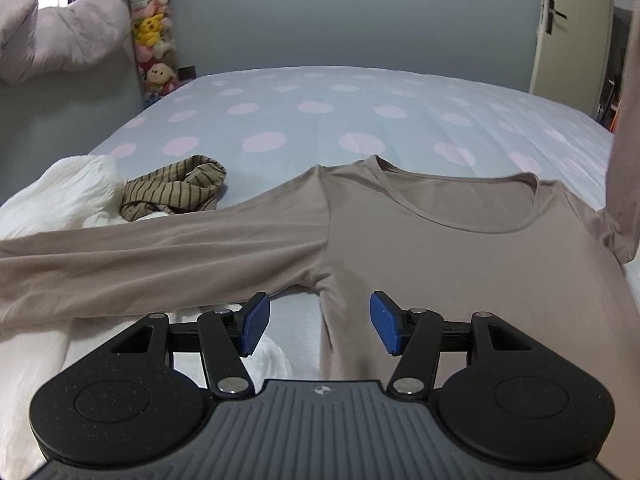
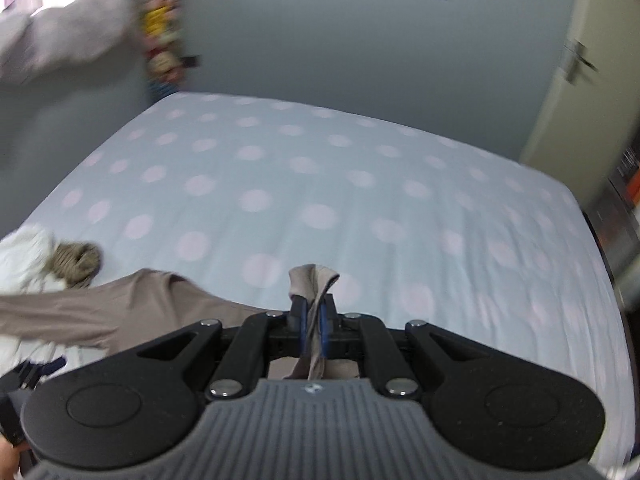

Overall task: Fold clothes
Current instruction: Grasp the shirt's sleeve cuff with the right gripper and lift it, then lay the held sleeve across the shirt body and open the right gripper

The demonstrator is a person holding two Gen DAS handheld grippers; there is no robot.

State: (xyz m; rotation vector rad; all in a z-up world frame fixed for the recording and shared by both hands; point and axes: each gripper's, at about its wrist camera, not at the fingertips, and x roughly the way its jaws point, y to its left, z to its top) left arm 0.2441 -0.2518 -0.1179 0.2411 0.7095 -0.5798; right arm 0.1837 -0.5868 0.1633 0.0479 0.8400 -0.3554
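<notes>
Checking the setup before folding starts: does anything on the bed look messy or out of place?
The taupe long-sleeved top lies flat, but its right sleeve is lifted, pinched in the right gripper. A striped garment sits crumpled on a white garment beside it.

Both tongs, the left tongs (image 1: 320,326) and the right tongs (image 2: 313,328), look alike: black speckled linkage arms with round silver pivot screws, and ribbed blue pads (image 1: 254,324). Behind the pads sits a grey ridged housing (image 1: 324,428) bearing a small round emblem, flanked by two black discs.
</notes>
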